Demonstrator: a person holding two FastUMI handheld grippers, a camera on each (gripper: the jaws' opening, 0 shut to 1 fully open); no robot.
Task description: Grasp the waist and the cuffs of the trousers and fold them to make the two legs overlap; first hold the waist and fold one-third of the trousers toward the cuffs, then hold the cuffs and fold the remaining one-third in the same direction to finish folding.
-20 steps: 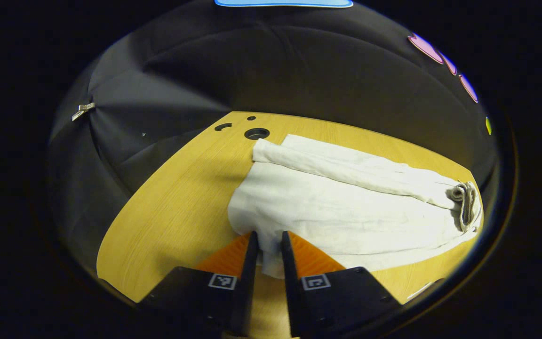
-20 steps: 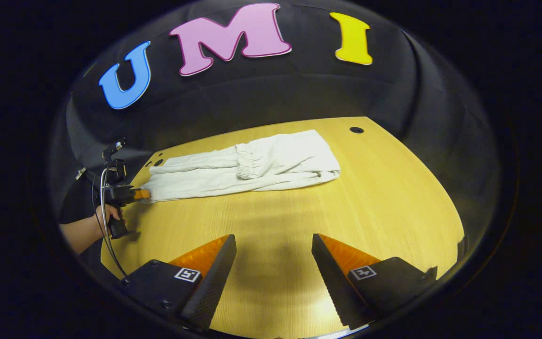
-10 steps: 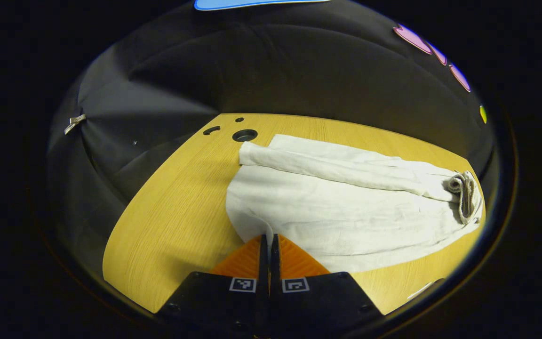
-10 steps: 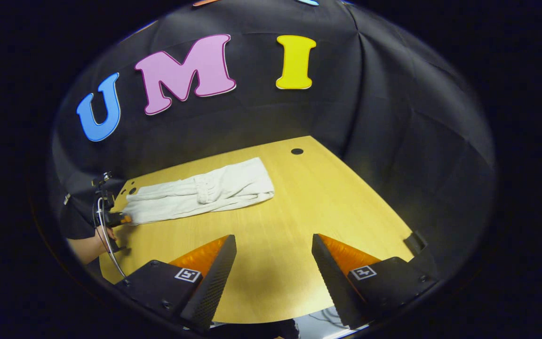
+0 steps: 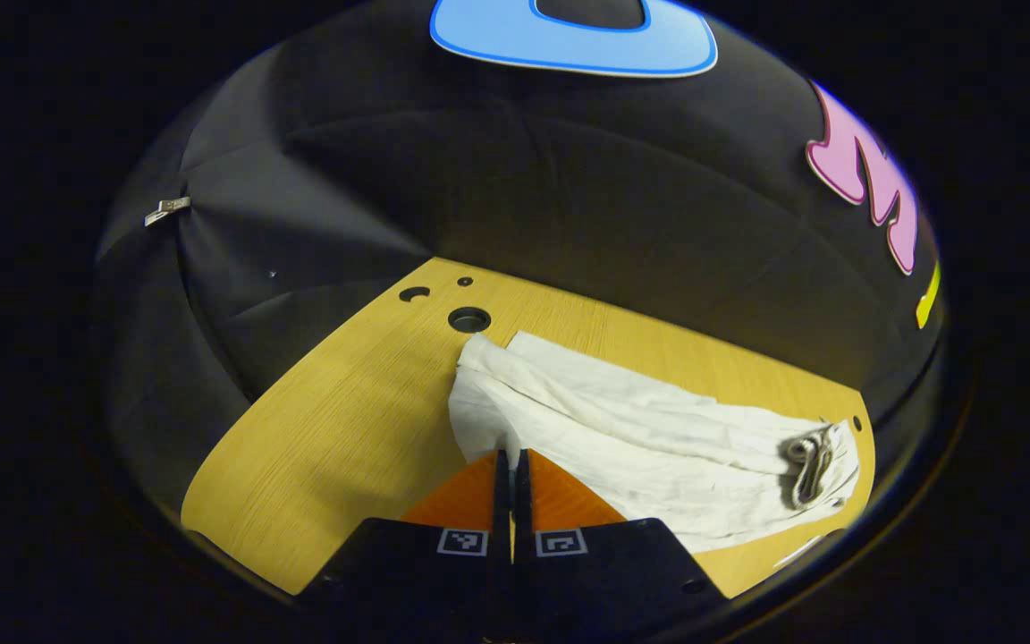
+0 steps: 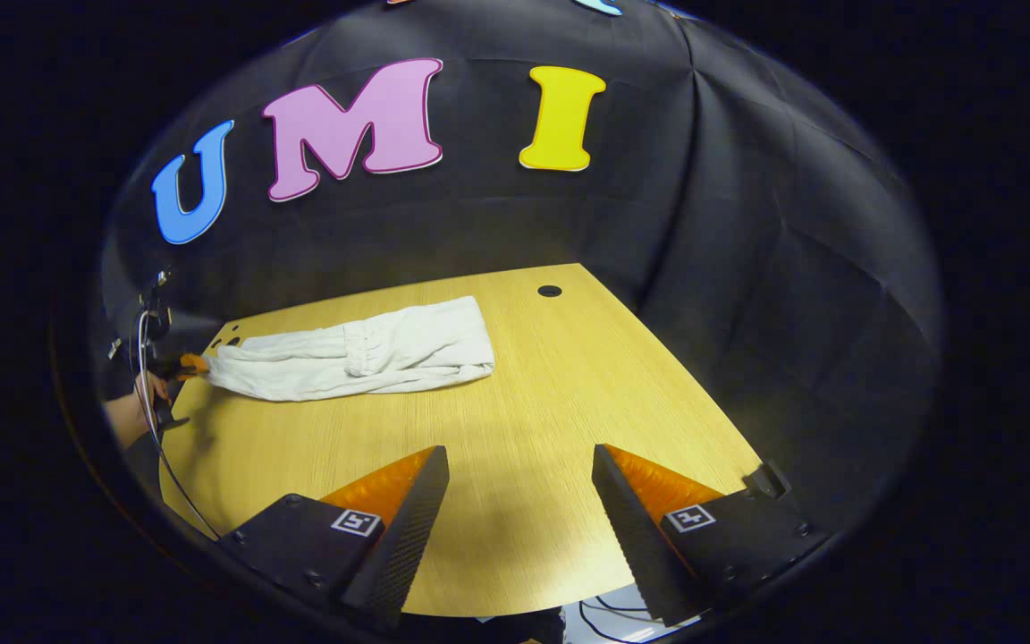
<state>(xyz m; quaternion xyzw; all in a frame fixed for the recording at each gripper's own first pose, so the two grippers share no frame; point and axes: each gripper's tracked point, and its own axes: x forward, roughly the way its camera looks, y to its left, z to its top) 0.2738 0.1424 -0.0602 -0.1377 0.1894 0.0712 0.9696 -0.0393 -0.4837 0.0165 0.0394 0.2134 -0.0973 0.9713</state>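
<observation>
**Cuff end pinched and raised**

The pale, creased trousers (image 6: 350, 358) are laid lengthwise on the wooden table (image 6: 569, 402), waist folded over. Their cuffs (image 5: 484, 420) are clamped by the left gripper (image 5: 511, 458). The right gripper (image 6: 519, 465) is held spread, well apart

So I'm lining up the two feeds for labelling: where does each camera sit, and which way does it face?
Left gripper view: rides on the left gripper, low over the table, facing along the trousers toward the waistband; its own fingers show, shut on the cuff end.
Right gripper view: rides on the right gripper, at the near table edge, facing across to the wall; its own fingers show, open with nothing between them.
Shared: trousers, table, and the left gripper, also seen far left with a hand.
</observation>
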